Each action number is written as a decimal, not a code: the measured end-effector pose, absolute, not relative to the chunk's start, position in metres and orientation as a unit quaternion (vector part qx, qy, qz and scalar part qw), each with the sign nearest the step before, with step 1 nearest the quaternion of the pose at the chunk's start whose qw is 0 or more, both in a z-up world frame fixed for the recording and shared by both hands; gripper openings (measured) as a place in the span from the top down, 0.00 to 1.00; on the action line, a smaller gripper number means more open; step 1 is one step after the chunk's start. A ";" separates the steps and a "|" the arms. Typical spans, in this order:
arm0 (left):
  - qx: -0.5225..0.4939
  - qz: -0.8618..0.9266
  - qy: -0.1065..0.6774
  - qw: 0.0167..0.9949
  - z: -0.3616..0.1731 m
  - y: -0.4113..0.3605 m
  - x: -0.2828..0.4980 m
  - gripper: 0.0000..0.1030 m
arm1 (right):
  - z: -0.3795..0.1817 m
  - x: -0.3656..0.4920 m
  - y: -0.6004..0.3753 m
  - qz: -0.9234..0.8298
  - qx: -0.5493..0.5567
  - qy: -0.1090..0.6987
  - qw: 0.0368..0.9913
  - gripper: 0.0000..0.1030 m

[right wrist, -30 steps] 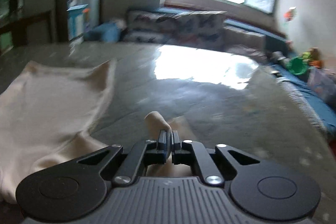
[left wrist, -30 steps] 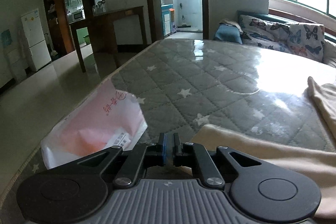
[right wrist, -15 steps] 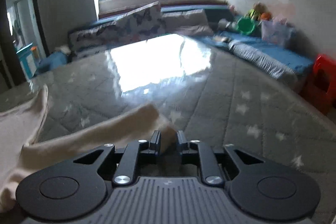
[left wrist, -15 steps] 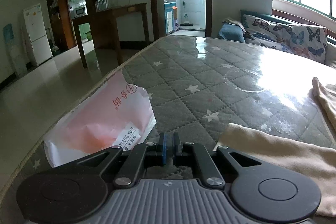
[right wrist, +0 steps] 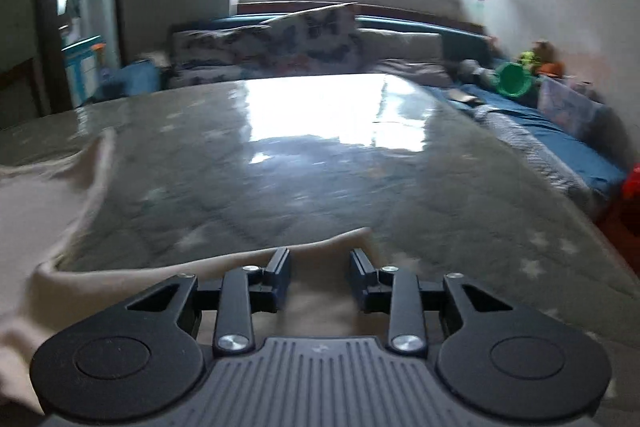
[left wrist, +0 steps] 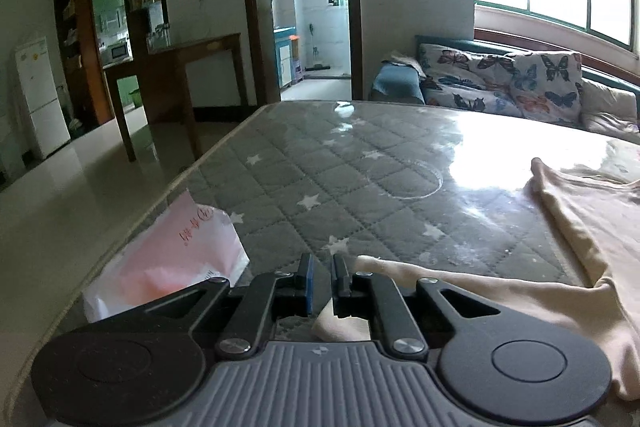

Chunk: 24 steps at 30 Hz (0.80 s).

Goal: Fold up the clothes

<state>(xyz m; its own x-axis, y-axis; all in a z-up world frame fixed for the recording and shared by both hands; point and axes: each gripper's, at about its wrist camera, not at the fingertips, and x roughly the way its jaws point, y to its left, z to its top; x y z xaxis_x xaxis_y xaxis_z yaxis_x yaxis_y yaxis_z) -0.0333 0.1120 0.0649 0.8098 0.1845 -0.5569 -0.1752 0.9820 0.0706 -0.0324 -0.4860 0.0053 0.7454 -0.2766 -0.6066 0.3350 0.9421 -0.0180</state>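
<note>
Cream garment lies spread on the grey star-quilted mattress, with one folded edge running along the near side. We see the left gripper above that edge, its jaws opening by a narrow gap with nothing pinched between them. We see the right gripper over the cloth's other corner, jaws opening wider, fabric below but not clamped. A pink plastic bag sits at the mattress edge.
</note>
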 end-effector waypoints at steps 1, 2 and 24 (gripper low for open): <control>0.008 0.093 0.292 0.952 0.067 0.111 -0.035 0.85 | 0.007 -0.038 -0.490 -0.173 0.053 0.314 0.932 0.68; 0.008 0.087 0.291 0.953 0.069 0.109 -0.036 0.84 | 0.009 -0.044 -0.494 -0.174 0.062 0.309 0.933 0.68; 0.090 -0.187 0.279 0.938 0.079 -0.061 -0.058 0.75 | 0.018 -0.105 -0.322 0.139 -0.102 0.342 0.924 0.53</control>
